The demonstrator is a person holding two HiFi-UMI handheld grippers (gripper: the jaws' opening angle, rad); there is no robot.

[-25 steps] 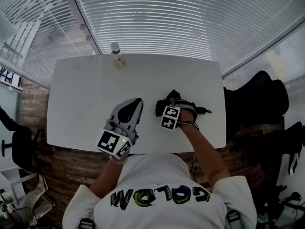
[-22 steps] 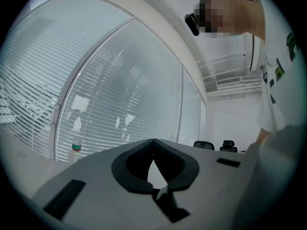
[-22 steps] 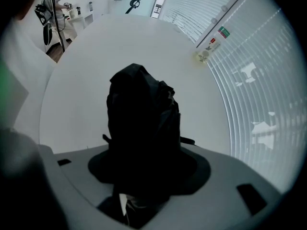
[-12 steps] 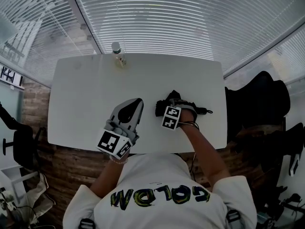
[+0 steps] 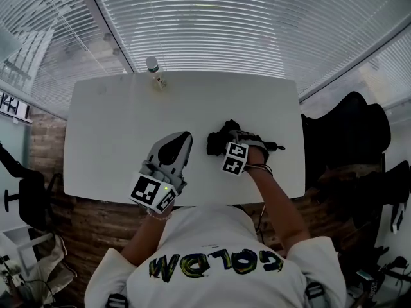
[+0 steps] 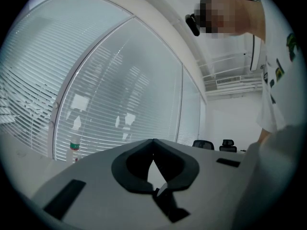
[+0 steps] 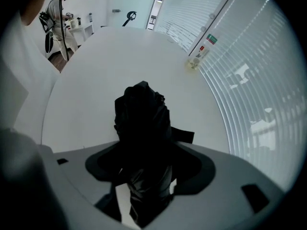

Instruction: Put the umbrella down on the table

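Office: blinds (image 5: 212,24), swivel chair (image 5: 350,130), table (image 5: 115,127).

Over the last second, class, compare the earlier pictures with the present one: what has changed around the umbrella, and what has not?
The right gripper is opening its jaws, loosening its hold on the umbrella, which is between them and rests on the table. In the head view that gripper has shifted slightly to the right. The left gripper, shut and empty, and the bottle stayed where they were.
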